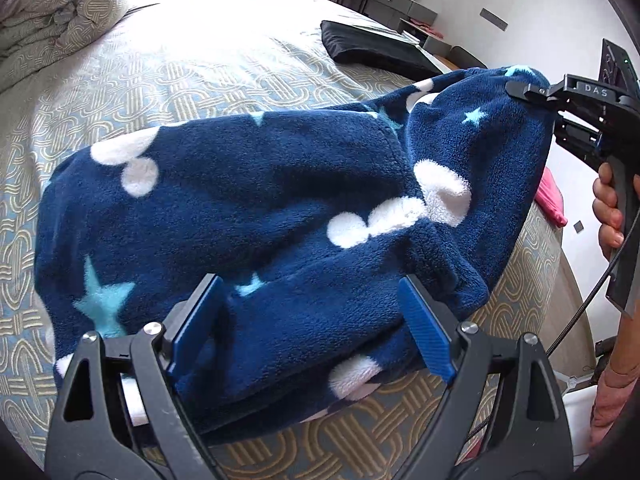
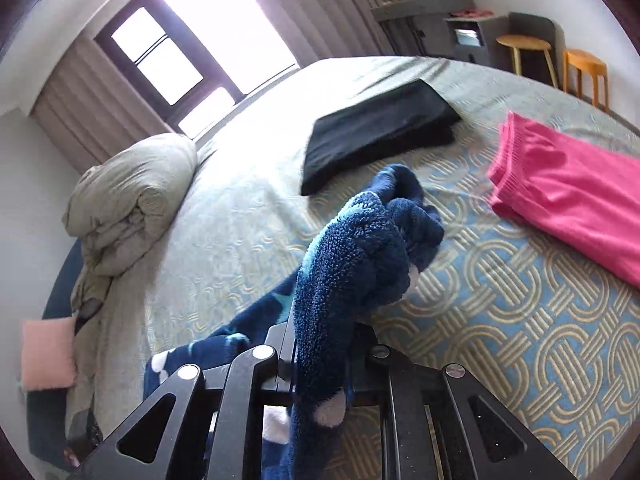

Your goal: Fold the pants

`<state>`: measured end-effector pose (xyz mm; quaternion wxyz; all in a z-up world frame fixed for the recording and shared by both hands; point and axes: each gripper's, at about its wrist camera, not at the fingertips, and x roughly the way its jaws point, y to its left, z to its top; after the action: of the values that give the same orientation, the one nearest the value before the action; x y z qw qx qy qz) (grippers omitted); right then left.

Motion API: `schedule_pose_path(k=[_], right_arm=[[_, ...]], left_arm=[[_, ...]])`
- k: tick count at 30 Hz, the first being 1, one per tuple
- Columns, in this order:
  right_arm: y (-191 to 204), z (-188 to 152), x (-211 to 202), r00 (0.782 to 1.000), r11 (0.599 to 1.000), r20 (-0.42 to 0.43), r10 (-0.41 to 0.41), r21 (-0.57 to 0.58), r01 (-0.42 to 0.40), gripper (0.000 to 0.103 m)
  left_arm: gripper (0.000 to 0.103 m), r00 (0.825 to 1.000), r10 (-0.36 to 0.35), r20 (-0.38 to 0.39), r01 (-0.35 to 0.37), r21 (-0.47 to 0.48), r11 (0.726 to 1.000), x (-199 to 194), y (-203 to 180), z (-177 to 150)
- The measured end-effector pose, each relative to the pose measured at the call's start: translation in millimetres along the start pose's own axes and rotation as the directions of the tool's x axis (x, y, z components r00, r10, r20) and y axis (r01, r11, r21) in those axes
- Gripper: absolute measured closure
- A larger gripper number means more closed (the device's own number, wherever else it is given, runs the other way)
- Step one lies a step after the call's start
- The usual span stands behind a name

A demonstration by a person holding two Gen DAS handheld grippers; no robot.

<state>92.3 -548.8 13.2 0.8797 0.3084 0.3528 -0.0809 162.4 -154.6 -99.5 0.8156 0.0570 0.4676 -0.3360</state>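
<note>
Navy fleece star-printed pants (image 1: 248, 216) sag between both: left gripper (image 1: 312, 328) spread wide around, seemingly not pinching; right gripper (image 2: 320, 344) clamps 1 bunched end.

Sunlit window (image 2: 172, 56), curtains (image 2: 324, 4), patterned bed (image 2: 500, 280), perhaps two stools (image 2: 524, 46).

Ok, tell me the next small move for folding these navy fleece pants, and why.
Probably close the left gripper on the navy fleece pants: its jaws are open with fabric between them, while the right gripper already pinches the raised far end above the bed.
</note>
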Motion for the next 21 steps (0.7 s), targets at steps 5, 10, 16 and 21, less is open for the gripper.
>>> schedule_pose_path(k=[5,10,16,21], right_arm=[[91,-12,-4,0.996,0.972,-0.017,0.088,-0.216,-0.09,0.09],[207,-93,5,0.987,0.777,-0.105,0.123,-0.609,-0.162,0.09],[261,-237,50,0.957,0.372,-0.288,-0.042,-0.893,-0.253,0.09],[260,-249,57,0.95,0.357,-0.301,-0.078,-0.898,-0.255,0.079]], left_arm=[[0.015,0.997,0.037,0.069,-0.025,-0.165,0.986,-37,58,-9],[0.015,0.985,0.106,0.138,-0.046,-0.384,0.922,-78,136,-33],[0.015,0.978,0.119,0.171,0.006,-0.593,0.805,-101,199,-65],[0.015,0.979,0.077,0.186,0.043,-0.564,0.825,-100,190,-65]])
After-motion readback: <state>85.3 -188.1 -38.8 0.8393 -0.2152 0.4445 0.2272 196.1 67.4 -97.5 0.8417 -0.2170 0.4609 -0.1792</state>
